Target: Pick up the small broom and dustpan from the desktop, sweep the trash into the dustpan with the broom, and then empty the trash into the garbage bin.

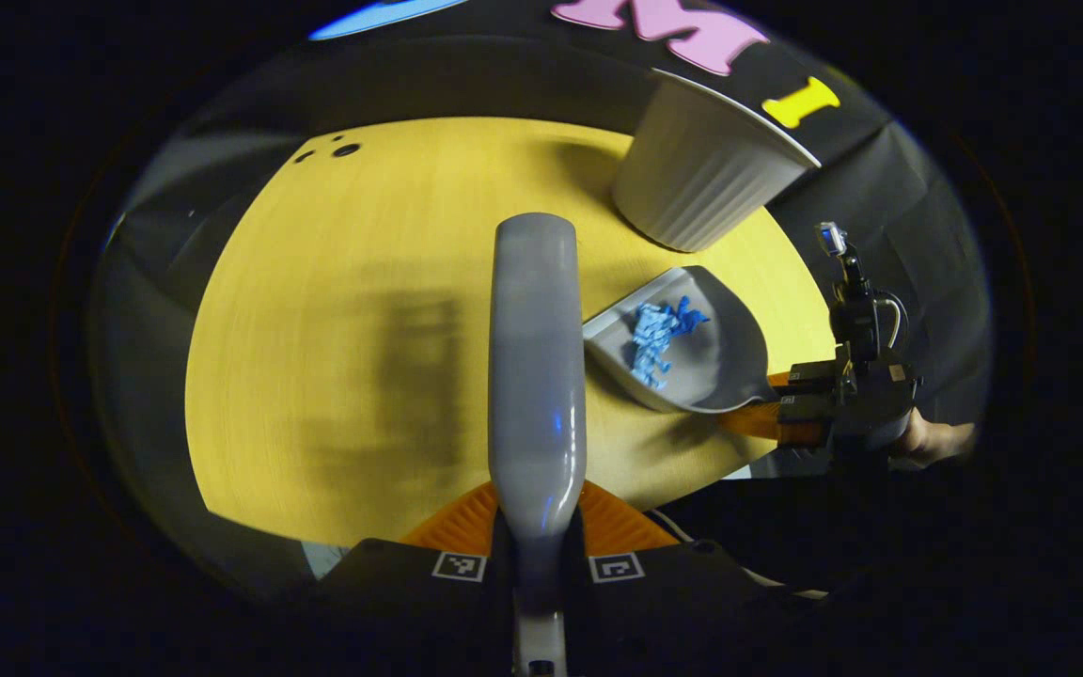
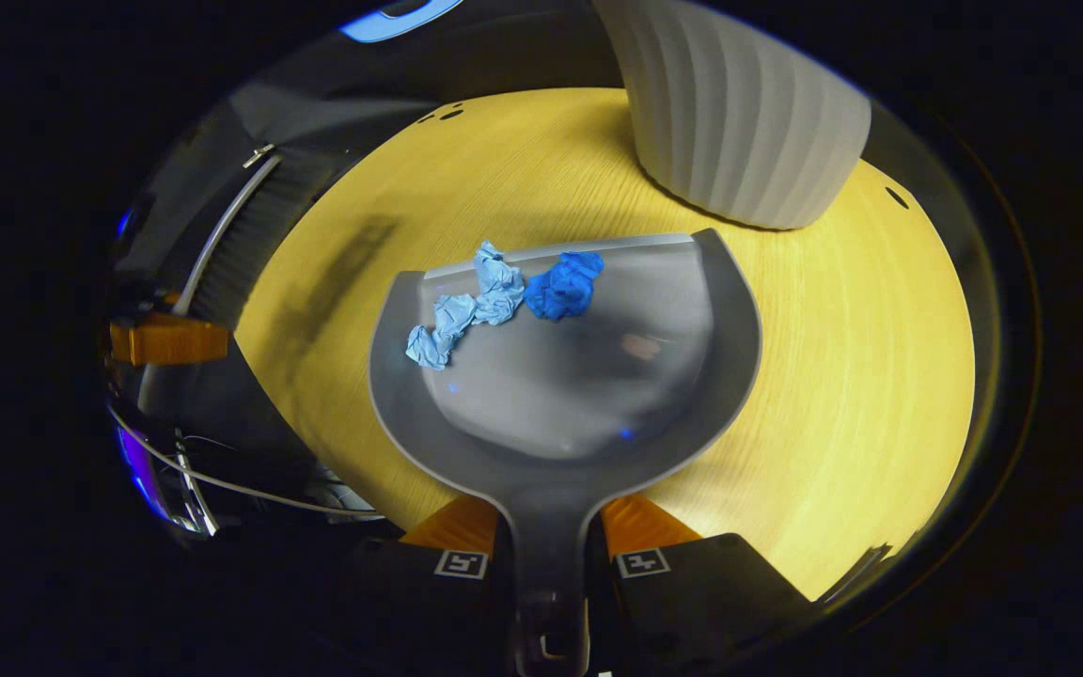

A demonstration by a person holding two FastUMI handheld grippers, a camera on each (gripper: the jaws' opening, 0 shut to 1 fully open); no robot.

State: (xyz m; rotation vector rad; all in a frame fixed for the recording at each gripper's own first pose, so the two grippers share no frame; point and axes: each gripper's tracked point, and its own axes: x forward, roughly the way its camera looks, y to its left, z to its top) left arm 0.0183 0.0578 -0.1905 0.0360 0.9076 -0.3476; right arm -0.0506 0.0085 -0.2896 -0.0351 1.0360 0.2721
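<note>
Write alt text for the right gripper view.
A grey plastic dustpan, its handle clamped in the right gripper, holds crumpled blue paper scraps above a yellow wooden desktop. A ribbed white garbage bin stands just beyond it.

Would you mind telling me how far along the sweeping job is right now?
Sweeping looks done: the blue trash lies in the dustpan. The right tongs grip its handle; the left tongs grip the broom. Left: tipping the trash into the white bin beside it.
</note>
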